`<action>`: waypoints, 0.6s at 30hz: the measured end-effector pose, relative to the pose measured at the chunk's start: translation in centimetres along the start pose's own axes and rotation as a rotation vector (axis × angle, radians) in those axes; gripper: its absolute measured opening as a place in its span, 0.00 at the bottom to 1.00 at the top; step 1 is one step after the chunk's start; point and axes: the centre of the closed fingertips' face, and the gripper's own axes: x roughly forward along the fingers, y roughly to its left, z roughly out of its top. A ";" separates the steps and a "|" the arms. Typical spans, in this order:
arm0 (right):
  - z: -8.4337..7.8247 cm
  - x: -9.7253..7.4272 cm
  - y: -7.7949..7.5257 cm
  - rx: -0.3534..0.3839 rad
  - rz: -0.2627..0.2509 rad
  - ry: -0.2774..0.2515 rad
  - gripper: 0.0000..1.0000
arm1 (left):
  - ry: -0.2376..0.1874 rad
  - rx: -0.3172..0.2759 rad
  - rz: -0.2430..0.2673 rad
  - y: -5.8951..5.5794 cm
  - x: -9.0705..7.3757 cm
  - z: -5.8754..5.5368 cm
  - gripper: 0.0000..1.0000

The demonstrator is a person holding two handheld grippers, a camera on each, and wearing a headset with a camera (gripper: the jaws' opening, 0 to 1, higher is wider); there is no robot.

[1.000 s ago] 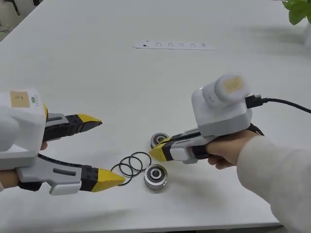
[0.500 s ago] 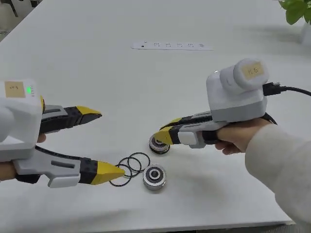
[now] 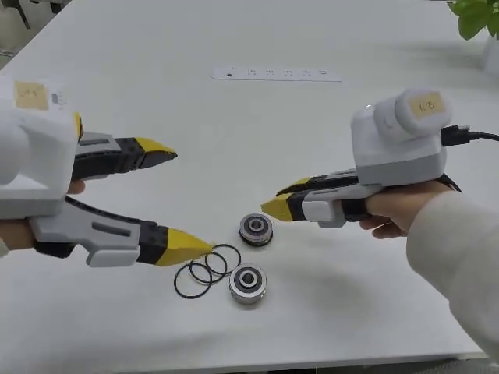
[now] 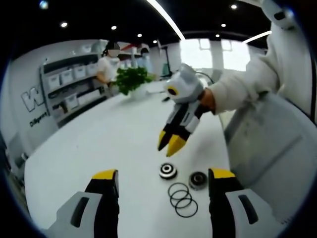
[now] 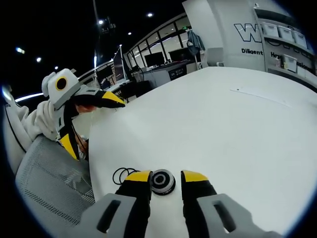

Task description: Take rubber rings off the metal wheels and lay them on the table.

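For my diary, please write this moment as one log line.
left gripper: open | right gripper: open | rings: three on table | wheels: two nearby

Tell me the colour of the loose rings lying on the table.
Black. The three rubber rings show best in the head view.

Three loose rings (image 3: 205, 268) beside two wheels (image 3: 248, 282)
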 end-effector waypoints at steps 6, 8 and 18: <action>-0.9 0.0 -0.2 0.003 0.015 0.019 0.22 | -0.013 0.040 -0.019 0.4 1.1 1.3 0.72; -1.2 0.1 0.0 -0.003 0.026 0.028 0.23 | -0.010 0.053 -0.026 0.4 1.5 1.4 0.72; -3.4 1.1 0.5 -0.063 0.051 0.103 0.27 | -0.005 0.111 -0.060 0.4 4.2 1.7 0.62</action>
